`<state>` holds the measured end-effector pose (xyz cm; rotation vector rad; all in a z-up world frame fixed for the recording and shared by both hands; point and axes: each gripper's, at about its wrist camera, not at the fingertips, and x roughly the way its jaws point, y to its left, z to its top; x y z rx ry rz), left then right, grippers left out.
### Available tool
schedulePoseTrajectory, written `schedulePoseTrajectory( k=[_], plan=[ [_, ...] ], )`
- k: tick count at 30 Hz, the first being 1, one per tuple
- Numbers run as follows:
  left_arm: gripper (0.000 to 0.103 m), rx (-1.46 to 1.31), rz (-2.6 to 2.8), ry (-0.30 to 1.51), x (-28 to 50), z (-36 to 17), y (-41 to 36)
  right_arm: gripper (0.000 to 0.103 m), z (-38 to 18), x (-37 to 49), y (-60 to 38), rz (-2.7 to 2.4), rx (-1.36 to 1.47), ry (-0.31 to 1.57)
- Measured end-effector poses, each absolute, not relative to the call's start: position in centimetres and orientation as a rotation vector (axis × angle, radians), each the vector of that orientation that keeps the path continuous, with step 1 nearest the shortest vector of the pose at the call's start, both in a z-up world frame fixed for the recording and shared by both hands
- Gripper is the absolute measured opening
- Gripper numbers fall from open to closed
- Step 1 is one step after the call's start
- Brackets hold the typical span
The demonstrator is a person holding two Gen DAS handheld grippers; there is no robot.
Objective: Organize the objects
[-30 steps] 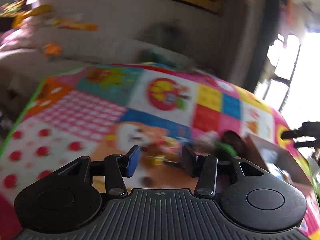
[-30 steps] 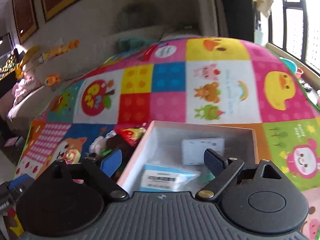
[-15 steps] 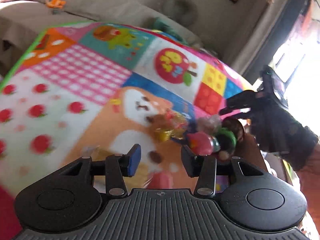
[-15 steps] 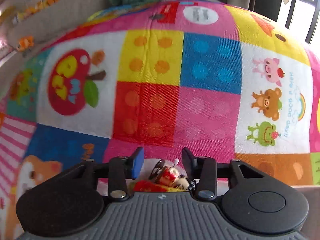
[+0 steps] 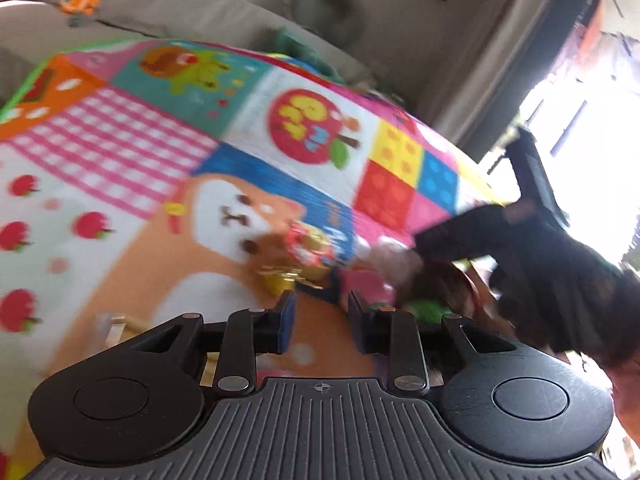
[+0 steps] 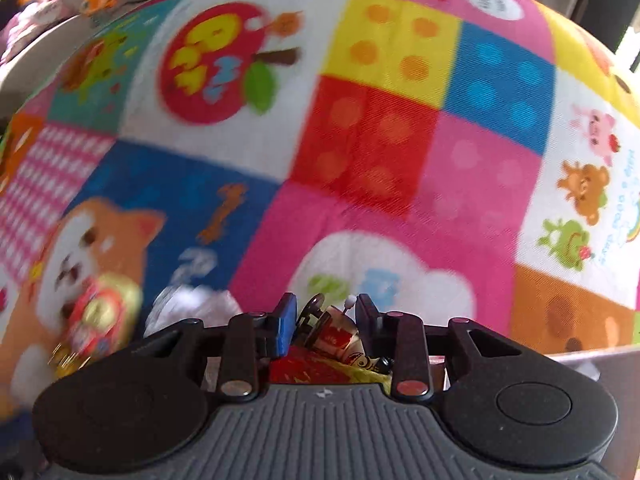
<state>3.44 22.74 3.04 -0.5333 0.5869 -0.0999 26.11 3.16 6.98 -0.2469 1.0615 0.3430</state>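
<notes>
The right gripper (image 6: 325,322) has its jaws pinched around a small red-and-cream toy figure with a black wheel (image 6: 334,332), held between the blue pads over the bright patchwork play mat (image 6: 372,140). The left gripper (image 5: 321,322) hangs with jaws spread and nothing between them; just ahead lies a blurred heap of small colourful toys (image 5: 304,252). To its right, the gloved hand (image 5: 560,280) holds the other tool.

Daylight floods in from the window (image 5: 592,128) at far right, blown out to white glare. Both views are smeared by motion blur. The play mat (image 6: 360,128) bulges with fisheye distortion, its edges bending away.
</notes>
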Motion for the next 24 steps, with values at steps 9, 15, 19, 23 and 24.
schedulePoseTrajectory(
  k=[9, 15, 19, 23, 24],
  plan=[
    [0.031, -0.491, -0.100, 0.589, 0.4, 3.5, 22.4, 0.034, 10.1, 15.3, 1.3, 0.566, -0.240, 1.040],
    [0.031, -0.399, -0.250, 0.575, -0.5, 4.5, 19.0, 0.056, 15.2, 8.6, -9.4, 0.294, -0.251, 0.686],
    [0.031, -0.319, -0.398, 0.561, -1.4, 5.4, 15.0, 0.073, 14.4, 7.1, -16.7, 0.054, -0.082, 0.674],
    [0.031, -0.214, -0.399, 0.587, -2.5, 5.3, 11.4, 0.073, 11.2, 7.1, -20.1, 0.035, 0.115, 0.784],
    [0.031, -0.198, -0.393, 0.593, -2.7, 5.2, 11.0, 0.073, 10.5, 7.2, -20.3, 0.059, 0.161, 0.808]
  ],
)
